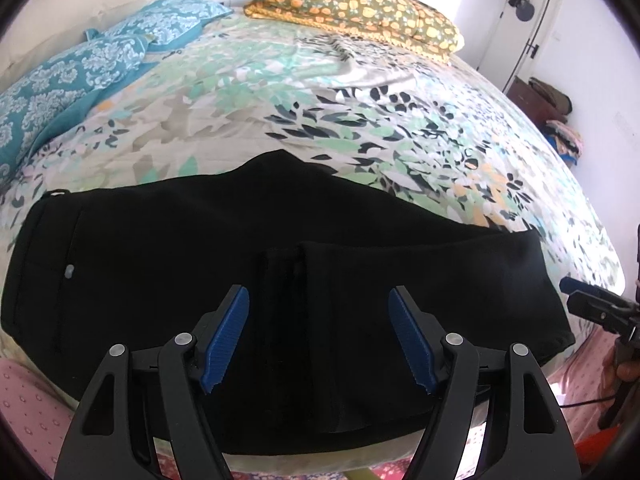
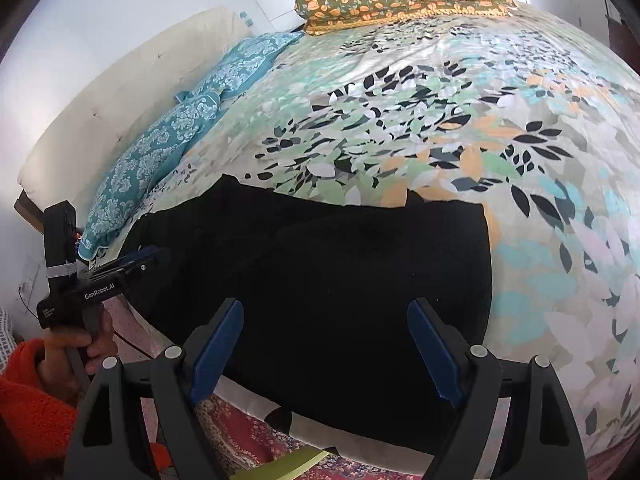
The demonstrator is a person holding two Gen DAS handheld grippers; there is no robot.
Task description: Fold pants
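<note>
The black pants point(image 1: 248, 280) were seen lying folded across the near edge of the bed point(image 1: 360, 128), filling the lower half of both wrist views, with a folded-over leg end at about five o'clock of the garment's middle in the left view. The left gripper point(image 1: 319, 336) was held above the cloth, pitched steeply downward, its blue pads spread wide with nothing pinched between them. The right gripper point(image 2: 326, 350) was likewise tilted down over the pants, its jaws parted and empty. In the right view the left gripper's body was seen at nine o'clock, gripped by a hand point(image 2: 80, 344) in an orange sleeve point(image 2: 28, 396). Teal pillows point(image 1: 84, 76) were seen at ten o'clock and a folded orange-flowered quilt point(image 1: 360, 8) at twelve o'clock, well apart from the pants.
</note>
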